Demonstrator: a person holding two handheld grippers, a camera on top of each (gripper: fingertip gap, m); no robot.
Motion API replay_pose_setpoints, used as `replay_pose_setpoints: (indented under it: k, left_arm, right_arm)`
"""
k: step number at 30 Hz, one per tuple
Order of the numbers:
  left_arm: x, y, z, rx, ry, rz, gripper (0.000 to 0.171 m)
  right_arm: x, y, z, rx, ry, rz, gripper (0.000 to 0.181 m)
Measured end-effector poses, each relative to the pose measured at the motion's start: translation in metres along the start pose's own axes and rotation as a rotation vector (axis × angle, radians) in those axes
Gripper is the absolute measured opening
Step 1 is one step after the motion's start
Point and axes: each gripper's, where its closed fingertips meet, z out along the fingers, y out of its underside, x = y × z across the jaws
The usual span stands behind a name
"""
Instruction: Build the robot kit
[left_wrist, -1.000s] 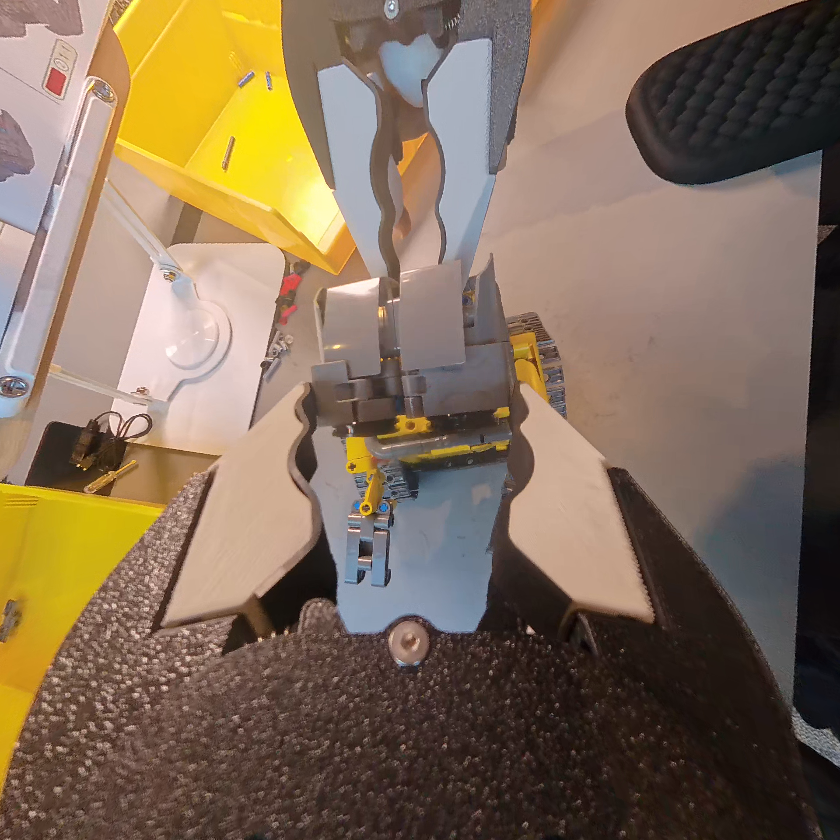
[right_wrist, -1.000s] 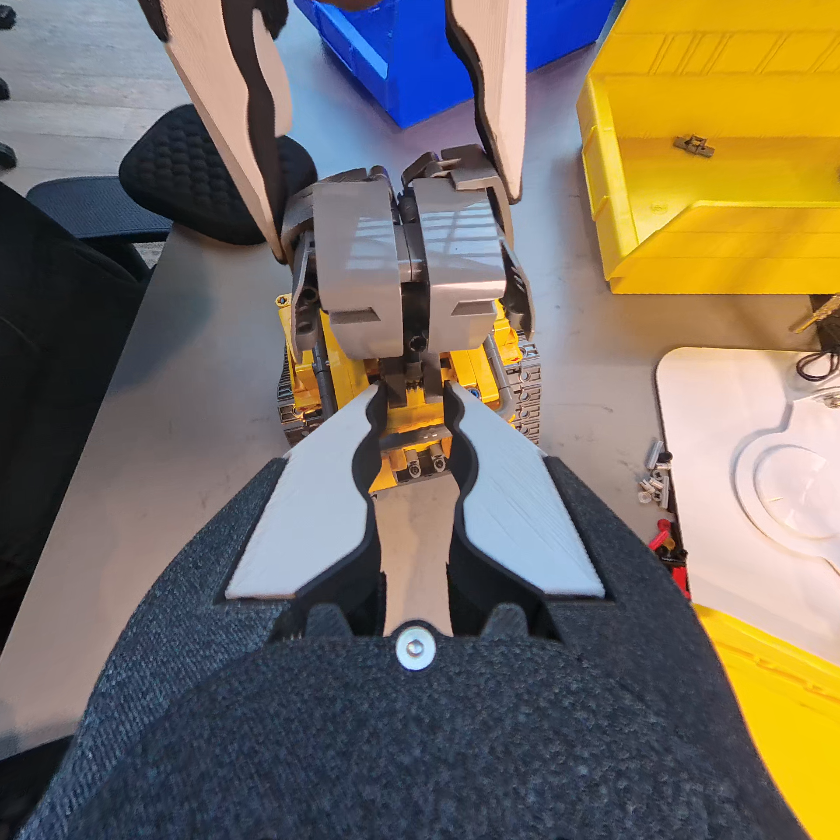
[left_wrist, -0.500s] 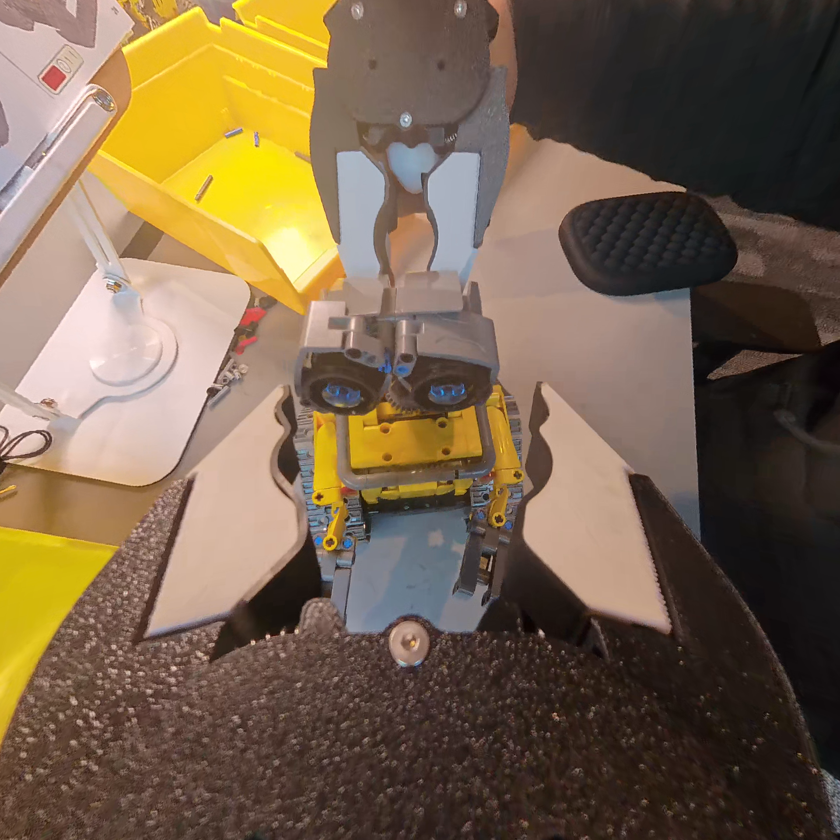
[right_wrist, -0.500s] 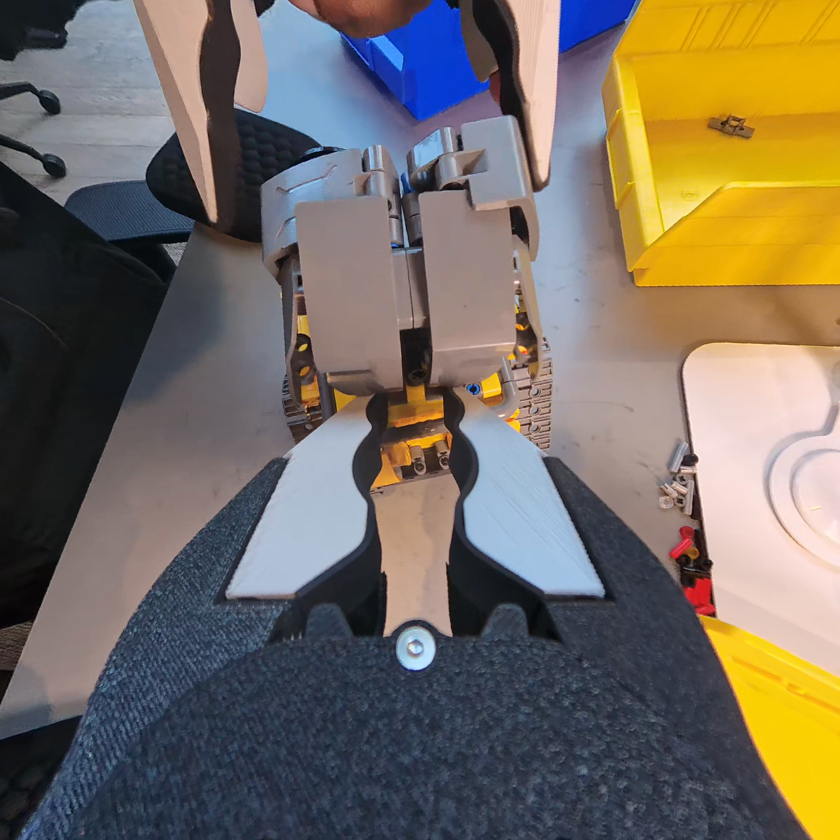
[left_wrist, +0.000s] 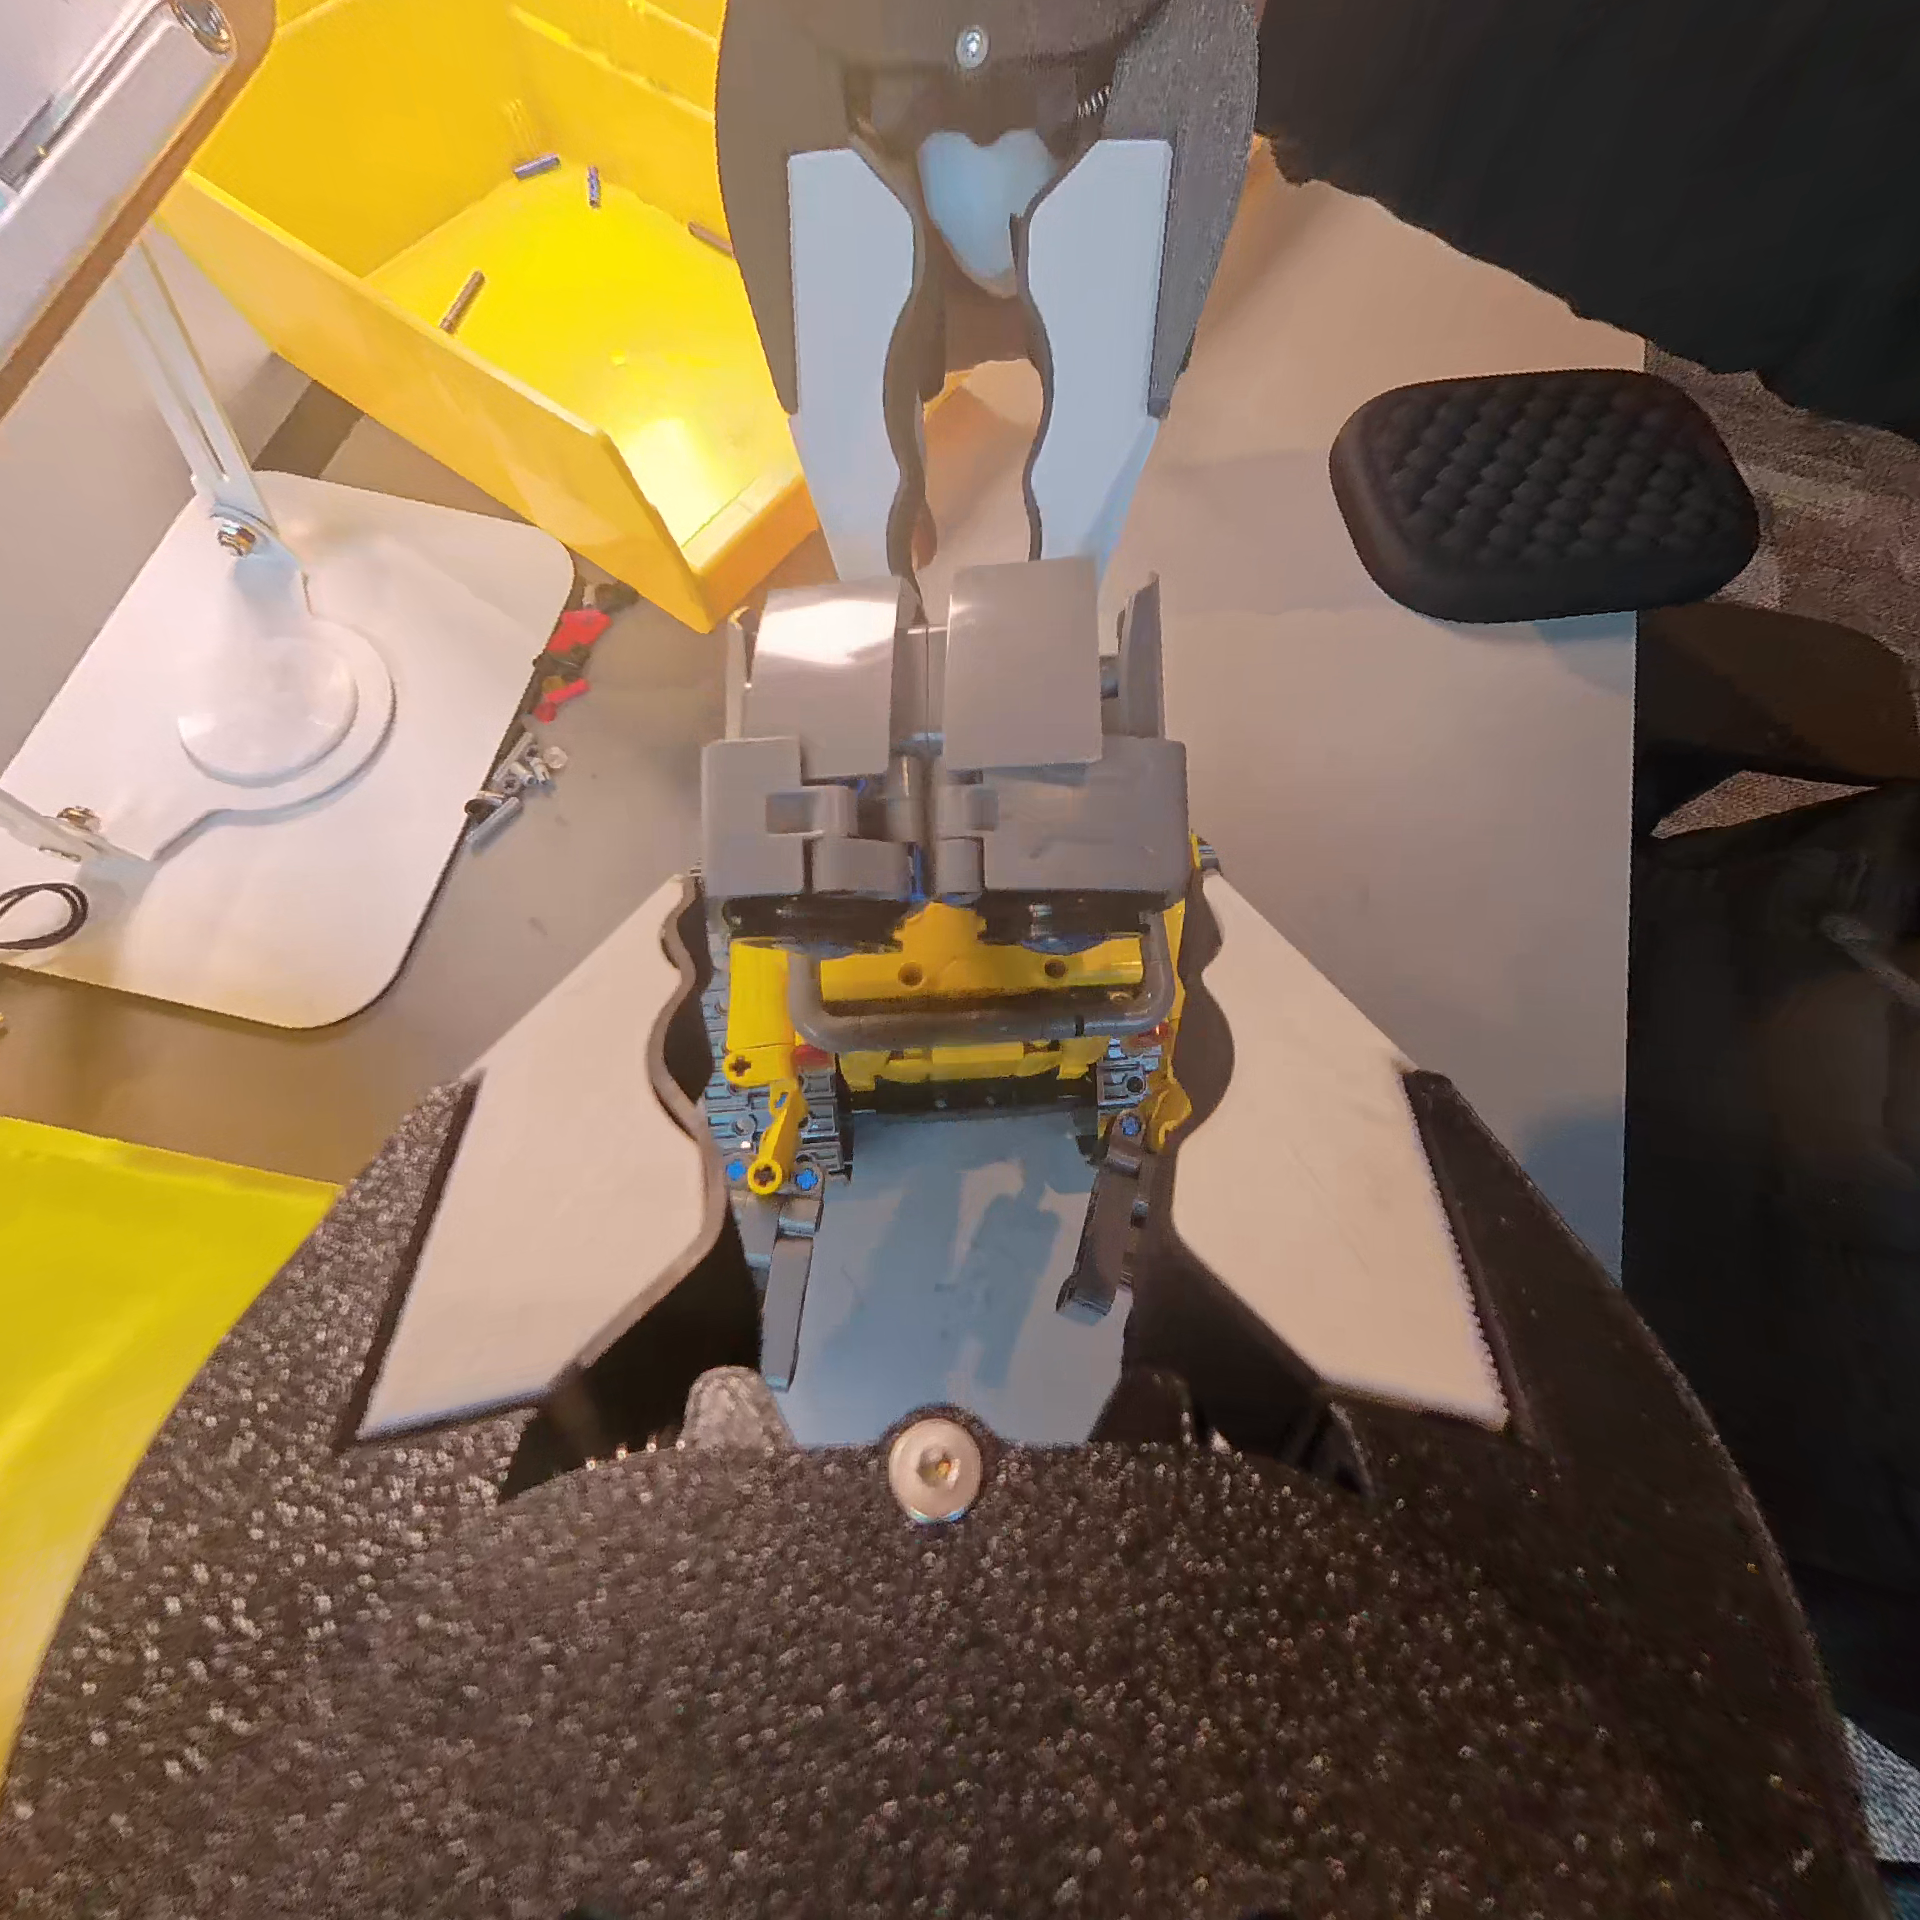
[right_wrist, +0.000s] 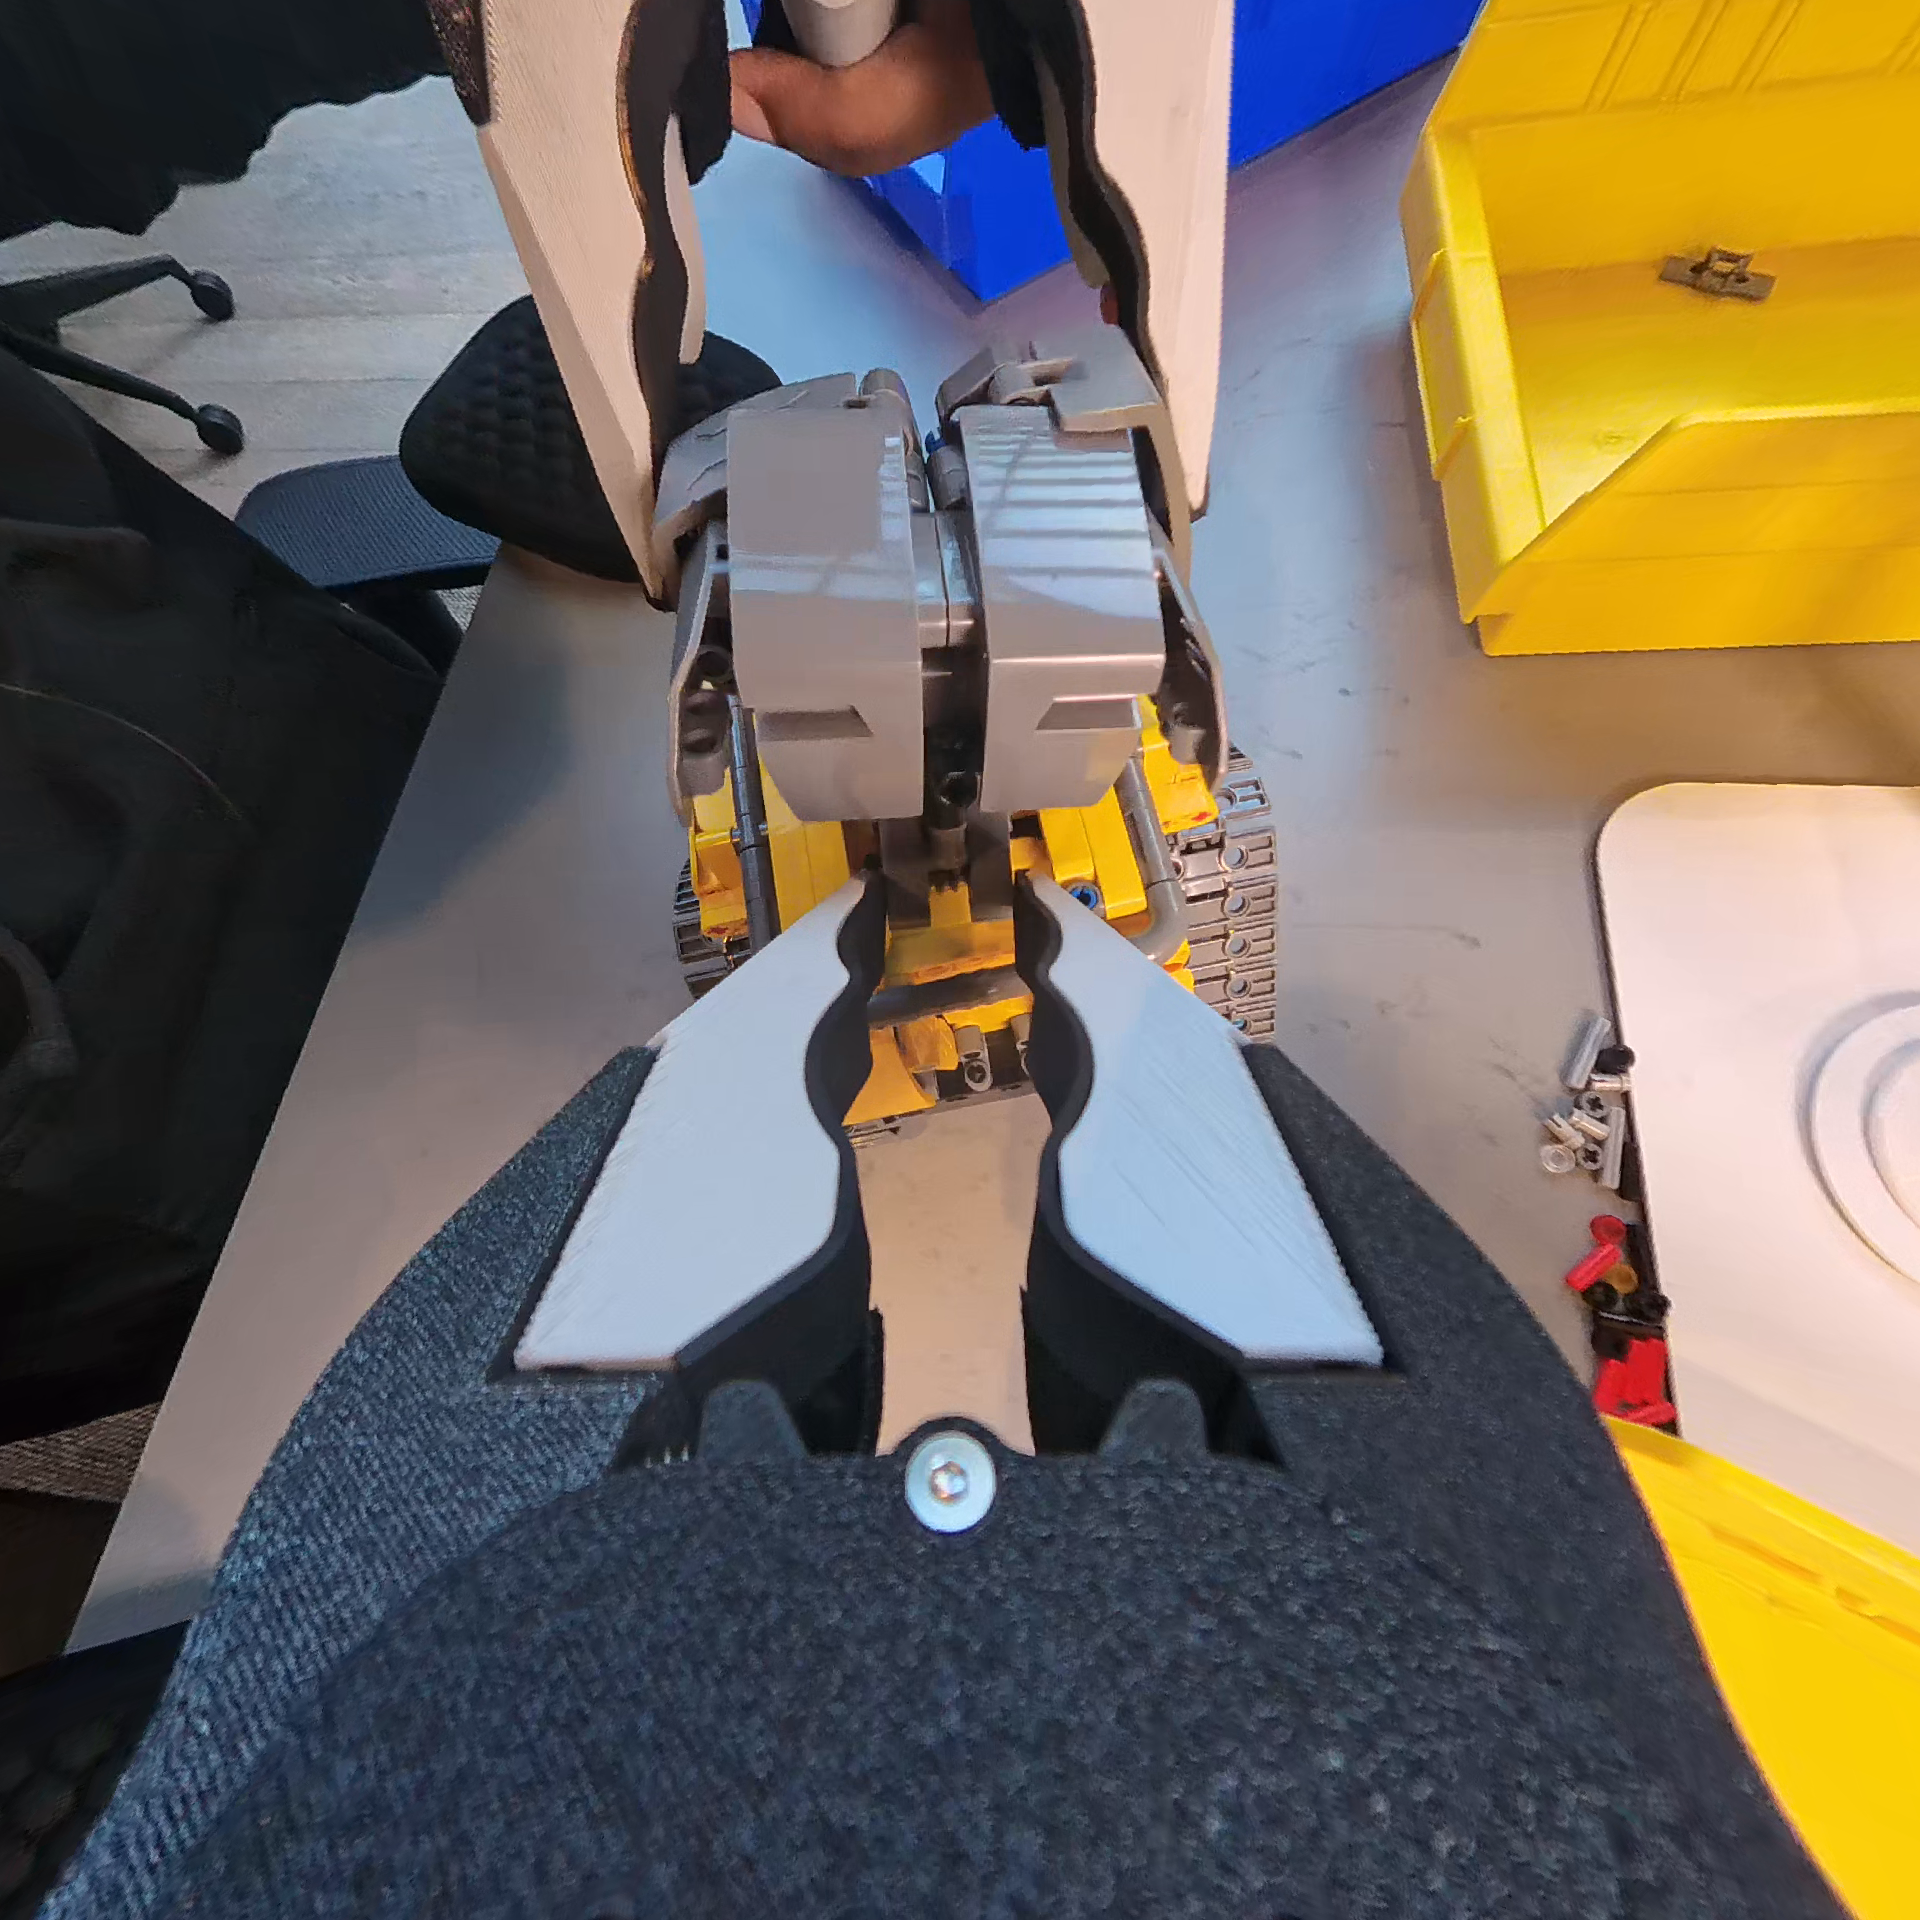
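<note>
**Left wrist view first, then right: a brick robot held from both ends**

Left wrist view: the left gripper (left_wrist: 940, 935) is spread wide, one finger along each flank of the robot (left_wrist: 940, 997). The robot is a yellow brick model on tracks with a grey head (left_wrist: 935, 790), and it stands upright on the table (left_wrist: 1403, 831). The fingertips sit level with the head's lower edge. I cannot tell whether they touch or only flank it. Across from it, the right gripper (left_wrist: 977, 551) comes in from the far side, its tips hidden behind the head. A yellow bin (left_wrist: 468, 312), a white stand (left_wrist: 260, 831) and loose pins (left_wrist: 520, 769) lie to the side, near but apart from the robot.

Right wrist view: the right gripper's fingers are drawn close together on the neck (right_wrist: 943, 852), just under the tilted head and above the yellow body. The hold looks centred, with both tips at the same height, which I judge keeps the thin neck from twisting. Any squeeze should stay light, since brick joints may pop apart. The left gripper's fingers (right_wrist: 582, 312) frame the head from the far side, very close to its sides. A hand (right_wrist: 852, 104) shows behind them, and a blue bin (right_wrist: 997, 208) beyond that.
</note>
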Motion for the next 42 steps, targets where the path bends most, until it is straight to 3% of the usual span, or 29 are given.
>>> replay_pose_setpoints:
  k: [29,42]
  left_arm:
    - [-0.002,0.034,-0.001,-0.168,-0.032,0.081,0.088]
    - [-0.002,0.036,-0.009,-0.198,0.004,0.119,0.088]
  right_arm:
    - [-0.001,-0.009,0.001,-0.093,0.131,-0.086,0.024]
    - [-0.005,-0.014,0.006,0.013,0.133,-0.084,0.024]
